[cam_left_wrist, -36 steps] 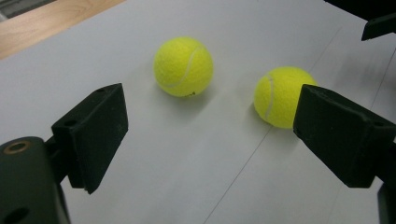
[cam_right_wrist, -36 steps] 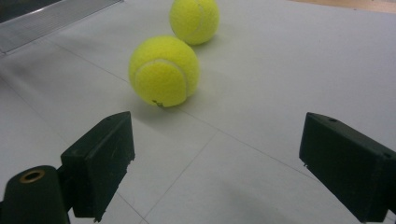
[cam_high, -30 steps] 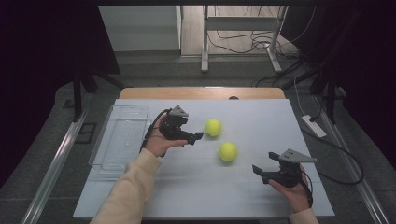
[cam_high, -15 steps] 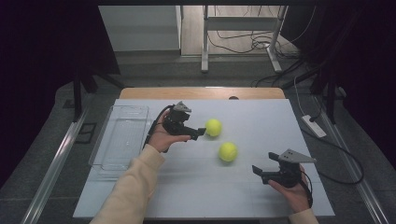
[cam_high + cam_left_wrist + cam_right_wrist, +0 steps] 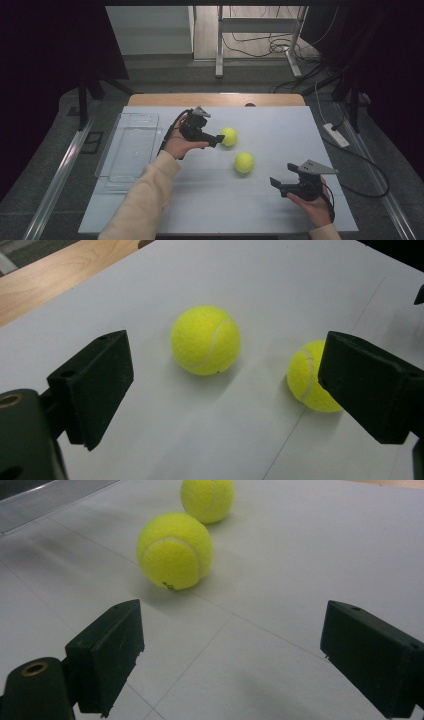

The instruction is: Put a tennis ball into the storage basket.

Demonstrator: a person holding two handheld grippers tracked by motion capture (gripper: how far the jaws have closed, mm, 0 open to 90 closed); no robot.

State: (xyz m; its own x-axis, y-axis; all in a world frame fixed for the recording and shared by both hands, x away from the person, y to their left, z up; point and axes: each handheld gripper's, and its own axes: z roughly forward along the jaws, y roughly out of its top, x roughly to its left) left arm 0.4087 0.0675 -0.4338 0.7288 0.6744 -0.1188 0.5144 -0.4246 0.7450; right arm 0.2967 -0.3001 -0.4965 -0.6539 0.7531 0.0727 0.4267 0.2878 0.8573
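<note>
Two yellow tennis balls lie on the white table (image 5: pixel 280 125). The farther ball (image 5: pixel 229 136) sits just off the tips of my left gripper (image 5: pixel 218 140), which is open. In the left gripper view this ball (image 5: pixel 205 340) lies ahead between the wide-apart jaws of the left gripper (image 5: pixel 232 385), with a gap of bare table before it. The nearer ball (image 5: pixel 244 162) (image 5: pixel 306 375) is partly hidden behind one jaw there. My right gripper (image 5: pixel 282 176) (image 5: pixel 235 655) stands open near the front right, pointing at the nearer ball (image 5: pixel 175 550), with the farther ball (image 5: pixel 207 497) behind it.
A clear plastic tray (image 5: pixel 134 115) with nothing in it lies at the table's left side. A wooden strip (image 5: pixel 215 99) runs along the far edge. A power strip (image 5: pixel 336 135) and cables lie off the right edge.
My left gripper has moved right, bringing its open jaws up to the farther ball. The right gripper and both balls have stayed put.
</note>
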